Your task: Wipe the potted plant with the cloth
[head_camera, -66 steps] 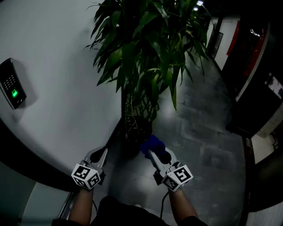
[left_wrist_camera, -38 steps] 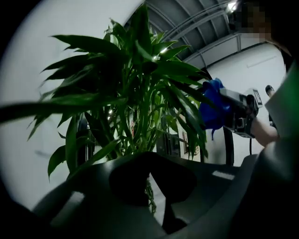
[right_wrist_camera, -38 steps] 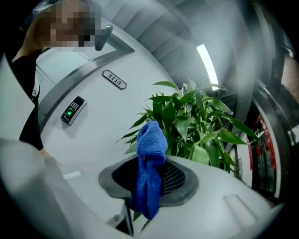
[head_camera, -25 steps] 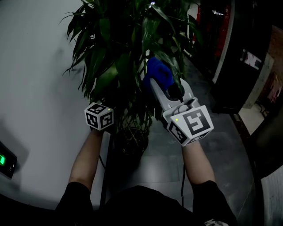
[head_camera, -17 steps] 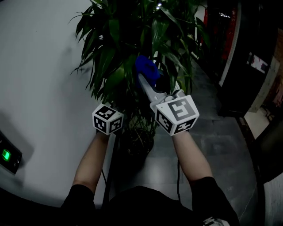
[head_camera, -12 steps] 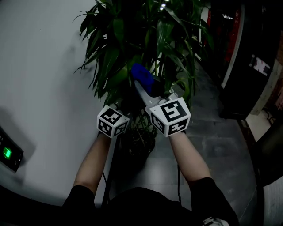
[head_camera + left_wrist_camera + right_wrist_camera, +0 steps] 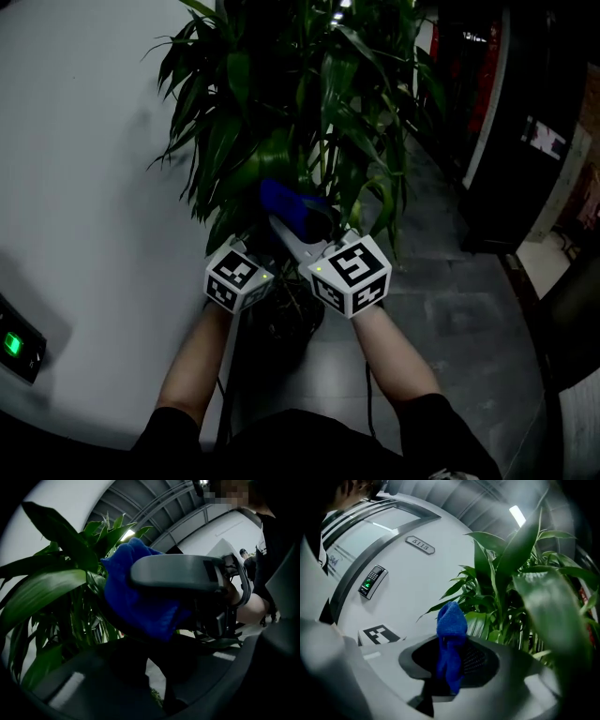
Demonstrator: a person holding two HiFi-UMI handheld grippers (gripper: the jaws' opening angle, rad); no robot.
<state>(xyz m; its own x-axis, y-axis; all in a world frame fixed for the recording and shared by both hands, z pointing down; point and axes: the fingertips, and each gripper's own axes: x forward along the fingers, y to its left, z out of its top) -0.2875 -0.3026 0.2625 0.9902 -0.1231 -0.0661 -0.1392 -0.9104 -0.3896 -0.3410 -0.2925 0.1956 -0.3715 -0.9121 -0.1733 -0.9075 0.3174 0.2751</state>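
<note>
1. Finding the right gripper closed tight on the cloth; grips one bunched fold, with a tuft standing proud of the jaw tips.
2. Reads the left gripper as parted, with pale floor showing through the gap; holds nothing identifiable, though a dim shape between the jaws is too dark to name.
3. Places the cloth against a broad leaf low in the potted plant, just ahead of both marker cubes; appears to touch the foliage in the left gripper view.
4. Judges wiping as under way on this one leaf; shows no visible difference between cleaned and uncleaned foliage; leaves most of the crown, by estimate, yet to do.
5. Records materials:
   - Cloth: deep blue, soft, nubbly pile.
   - Leaves: long, lance-shaped, glossy, arching.
   - Jaws: smooth grey moulded plastic with a ribbed pad.
   - Wall: plain and pale.
   - Floor: grey and slab-like.
</note>
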